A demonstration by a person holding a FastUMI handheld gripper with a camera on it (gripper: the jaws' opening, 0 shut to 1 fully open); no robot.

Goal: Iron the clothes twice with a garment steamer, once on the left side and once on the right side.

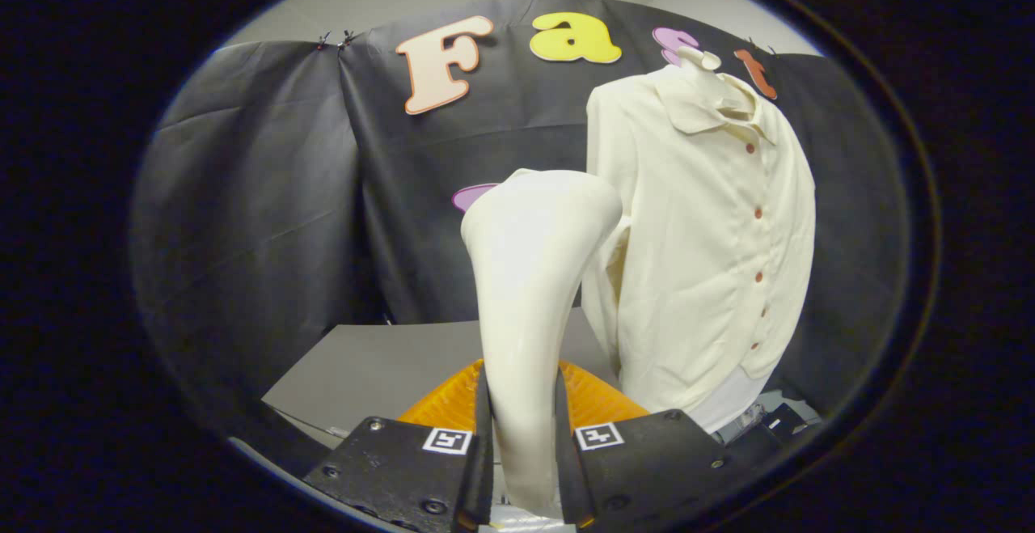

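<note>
A cream garment steamer (530, 290) stands upright between my fingers, its handle clamped by both and its broad head rising above them. My gripper (522, 436) is shut on the steamer's handle. Just beyond and to the right of the steamer's head hangs a cream button-front shirt (711, 234) on a white mannequin torso (702, 57). The steamer's head is close to the shirt's left side, near the sleeve; whether they touch I cannot tell. The shirt's lower left part is hidden behind the steamer.
A grey table (380, 367) lies below, beyond the fingers. The black cloth wall (267, 209) closes off the back and left. Small dark items (768, 420) sit by the mannequin's base at the right.
</note>
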